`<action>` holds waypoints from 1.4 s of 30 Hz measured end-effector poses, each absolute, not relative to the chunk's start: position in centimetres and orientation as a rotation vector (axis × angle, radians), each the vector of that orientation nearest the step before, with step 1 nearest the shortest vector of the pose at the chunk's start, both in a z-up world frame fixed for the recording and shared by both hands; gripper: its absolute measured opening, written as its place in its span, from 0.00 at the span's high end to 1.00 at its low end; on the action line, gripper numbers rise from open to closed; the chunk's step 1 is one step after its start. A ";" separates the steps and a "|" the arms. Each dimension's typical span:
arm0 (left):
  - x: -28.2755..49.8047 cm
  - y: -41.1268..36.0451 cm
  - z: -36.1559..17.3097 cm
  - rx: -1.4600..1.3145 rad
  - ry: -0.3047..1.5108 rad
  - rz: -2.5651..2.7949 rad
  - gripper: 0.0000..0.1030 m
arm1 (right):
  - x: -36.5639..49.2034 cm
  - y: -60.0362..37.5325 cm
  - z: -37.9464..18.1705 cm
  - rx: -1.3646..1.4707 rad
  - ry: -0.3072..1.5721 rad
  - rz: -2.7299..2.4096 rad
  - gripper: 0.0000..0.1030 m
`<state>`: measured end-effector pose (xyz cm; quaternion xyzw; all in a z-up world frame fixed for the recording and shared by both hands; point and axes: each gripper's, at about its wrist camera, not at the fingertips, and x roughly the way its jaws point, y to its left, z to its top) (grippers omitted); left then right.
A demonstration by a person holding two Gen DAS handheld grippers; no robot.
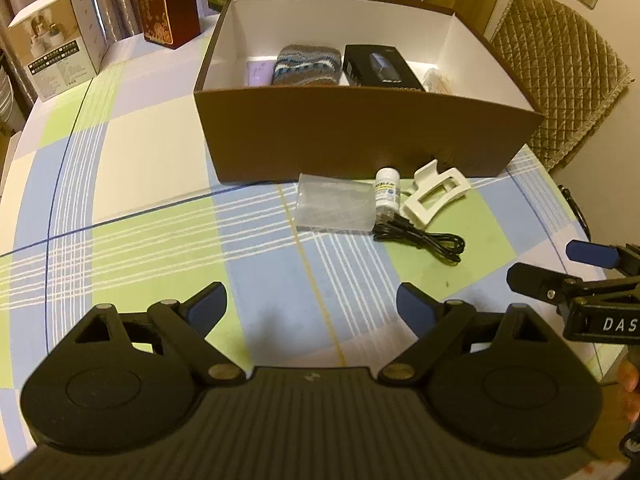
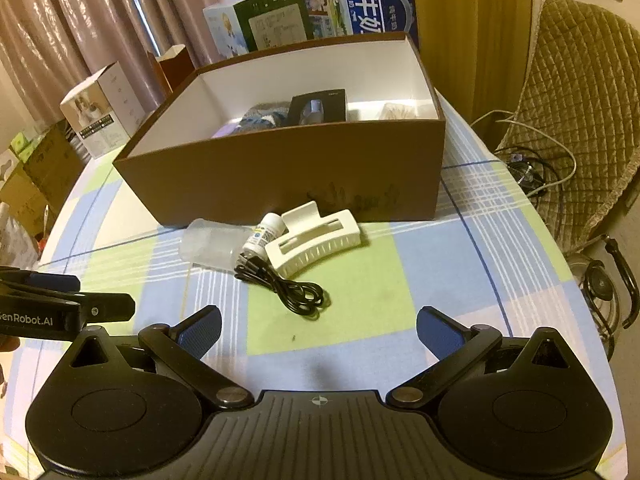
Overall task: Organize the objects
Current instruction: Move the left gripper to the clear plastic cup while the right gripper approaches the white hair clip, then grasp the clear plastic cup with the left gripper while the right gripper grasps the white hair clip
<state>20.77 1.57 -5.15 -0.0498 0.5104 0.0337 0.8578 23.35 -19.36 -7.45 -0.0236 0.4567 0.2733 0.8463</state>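
Four loose items lie on the checked tablecloth [image 1: 160, 152] in my left wrist view, grouped just before the near wall of the brown box [image 1: 360, 136]: a clear plastic cup [image 1: 336, 206] on its side, a small white bottle [image 1: 387, 192] touching it, a white hair claw [image 1: 434, 196] just beside the bottle, and a coiled black cable [image 1: 428, 240] in front of them. My left gripper [image 1: 312, 308] hangs over bare cloth, jaws released and spread wide, nothing between the pads. My judgement: the items sit close to the box so that each needs only a short lift over the wall. Inside the box already lie a knitted piece [image 1: 308, 66], a black carton [image 1: 380, 68] and a small lilac item [image 1: 260, 72]. My right gripper [image 1: 576, 264] enters at the right edge.

Right wrist view: the same cluster lies ahead, cup [image 2: 212, 244], bottle [image 2: 264, 236], hair claw [image 2: 316, 240], cable [image 2: 288, 288], all outside the box [image 2: 280, 176]. My right gripper [image 2: 318, 330] is released, jaws wide, holding nothing, and points toward the cable and claw. My judgement: it is the better placed for the first pick. My left gripper [image 2: 48, 300] shows at the left edge, well clear of the items
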 end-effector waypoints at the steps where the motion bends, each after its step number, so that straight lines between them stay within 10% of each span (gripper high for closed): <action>1: 20.8 1.7 -5.3 -0.105 1.074 0.073 0.13 | 23.5 -19.3 -7.6 -0.054 0.964 0.574 0.02; 42: 26.0 4.0 -9.4 -0.110 1.080 0.100 0.13 | 30.8 -14.0 -13.5 -0.229 0.886 0.724 0.08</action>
